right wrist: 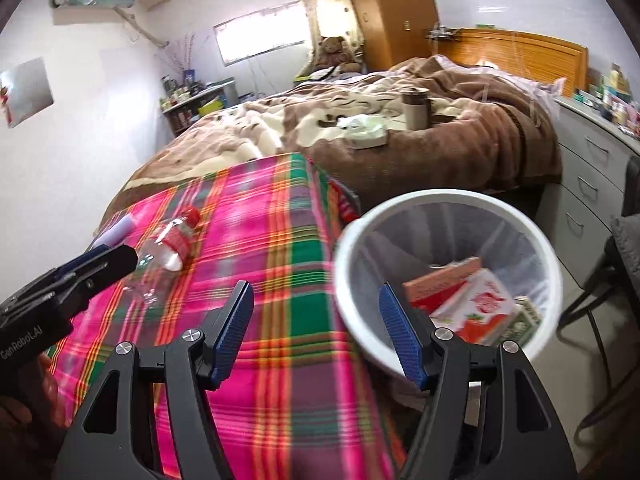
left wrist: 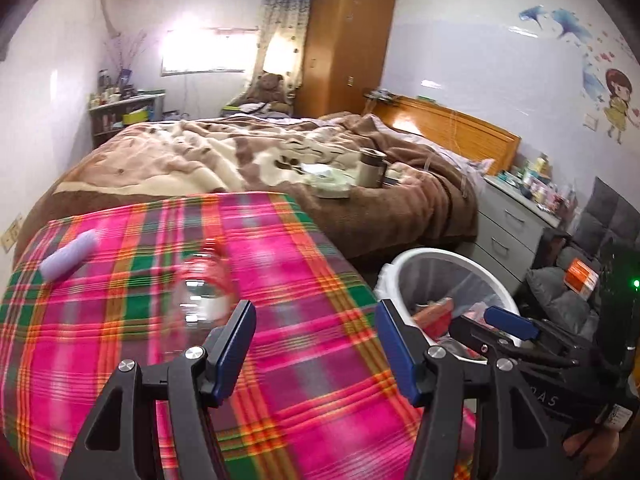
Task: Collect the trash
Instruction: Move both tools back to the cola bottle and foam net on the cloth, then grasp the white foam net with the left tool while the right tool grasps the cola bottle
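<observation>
A clear plastic bottle (left wrist: pixel 204 280) with a red cap lies on the pink plaid cloth (left wrist: pixel 304 264), and a small lilac roll (left wrist: pixel 70 258) lies further left. My left gripper (left wrist: pixel 316 340) hovers open and empty over the cloth, just right of the bottle. The white bin (right wrist: pixel 440 196) stands to the right of the cloth and holds red and white cartons (right wrist: pixel 472 300). My right gripper (right wrist: pixel 318 336) is open and empty, between the cloth's edge and the bin's near rim. The right wrist view also shows the bottle (right wrist: pixel 164 252) with the left gripper (right wrist: pixel 108 258) beside it.
Behind the plaid cloth lies a bed with a brown blanket (left wrist: pixel 224 152), carrying a metal cup (left wrist: pixel 372 168) and a tissue pack (left wrist: pixel 332 184). Grey drawers (left wrist: pixel 508 232) and a dark chair (right wrist: pixel 616 264) flank the bin on the right. A wooden wardrobe (left wrist: pixel 344 40) stands at the back.
</observation>
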`<state>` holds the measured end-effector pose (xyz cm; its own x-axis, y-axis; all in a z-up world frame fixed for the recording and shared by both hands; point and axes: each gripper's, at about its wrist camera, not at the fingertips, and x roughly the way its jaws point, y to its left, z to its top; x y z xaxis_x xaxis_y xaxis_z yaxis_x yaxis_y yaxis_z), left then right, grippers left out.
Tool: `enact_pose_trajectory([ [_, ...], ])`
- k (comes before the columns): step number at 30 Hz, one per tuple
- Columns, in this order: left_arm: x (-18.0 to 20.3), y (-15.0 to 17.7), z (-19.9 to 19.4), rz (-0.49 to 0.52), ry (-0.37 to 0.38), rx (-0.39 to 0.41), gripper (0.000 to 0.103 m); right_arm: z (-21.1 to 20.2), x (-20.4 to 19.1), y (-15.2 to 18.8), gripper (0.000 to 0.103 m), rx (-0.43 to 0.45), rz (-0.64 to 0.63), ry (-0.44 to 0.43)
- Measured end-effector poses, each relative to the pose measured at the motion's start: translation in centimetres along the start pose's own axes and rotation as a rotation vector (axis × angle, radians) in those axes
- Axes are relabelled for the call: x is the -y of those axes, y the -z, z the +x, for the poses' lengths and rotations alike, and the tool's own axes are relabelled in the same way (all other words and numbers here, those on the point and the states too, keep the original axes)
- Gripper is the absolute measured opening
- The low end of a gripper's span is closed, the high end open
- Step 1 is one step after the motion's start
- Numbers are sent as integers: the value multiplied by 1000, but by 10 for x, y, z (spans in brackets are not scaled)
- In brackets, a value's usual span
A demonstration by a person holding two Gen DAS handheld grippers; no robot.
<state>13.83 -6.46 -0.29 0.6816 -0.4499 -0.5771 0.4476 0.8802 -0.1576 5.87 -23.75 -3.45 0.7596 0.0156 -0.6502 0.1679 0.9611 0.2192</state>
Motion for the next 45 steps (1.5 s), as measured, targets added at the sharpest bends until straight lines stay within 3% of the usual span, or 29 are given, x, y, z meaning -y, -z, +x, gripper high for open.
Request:
enact_pose_trajectory([
  [10,-73,-1,-12,-89,-42,5,62,14,-49,-3,67,-21,-60,-60],
  [26,-192,-21,-6,-114,-178,23,62,66,-132,-17,67,-97,-126,-147],
  [35,-267,-28,28,-143,-222,-73,62,96,-148,-21,67,-165,-133,-117],
  [45,-310,-39,49,-145,-264,-112,62,104,-160,-22,67,-194,-130,-117],
])
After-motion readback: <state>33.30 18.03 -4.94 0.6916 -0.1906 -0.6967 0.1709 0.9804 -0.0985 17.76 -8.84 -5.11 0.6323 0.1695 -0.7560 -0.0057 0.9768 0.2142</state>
